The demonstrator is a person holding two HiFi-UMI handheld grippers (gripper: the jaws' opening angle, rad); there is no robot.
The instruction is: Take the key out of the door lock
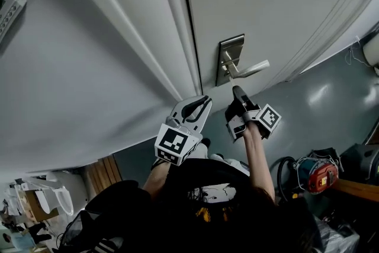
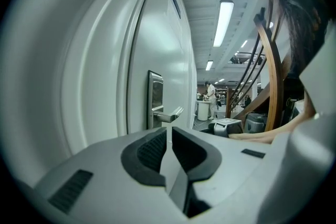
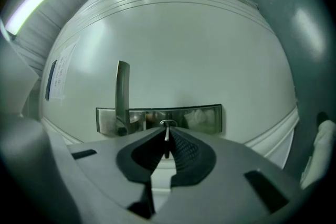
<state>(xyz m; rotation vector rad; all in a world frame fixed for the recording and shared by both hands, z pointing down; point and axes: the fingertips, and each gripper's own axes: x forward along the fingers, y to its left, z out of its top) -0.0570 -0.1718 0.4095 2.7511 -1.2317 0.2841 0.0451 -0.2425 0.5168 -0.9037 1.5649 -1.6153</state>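
Closest to us, the dark ribbed pads (image 3: 185,150) of the right tongs (image 3: 167,131) are clenched on the small, thin silver metal key (image 3: 166,139), which we see edge-on. Its far end sits at the round keyhole in the brushed-steel rectangular lock plate (image 3: 202,119). We cannot tell how deep it is seated. We judge the key light, stiff and slick, so we would grip its flat head and pull straight along the blade, since any twist could bind it. The silver lever handle (image 3: 122,93) stands beside the keyhole on the white panelled door (image 3: 178,44). The right tongs point level at the plate and are rolled onto their side, with the forearm (image 1: 259,154) stretched behind. The left tongs (image 1: 204,100) are closed on nothing and held just off the door, left of the plate.
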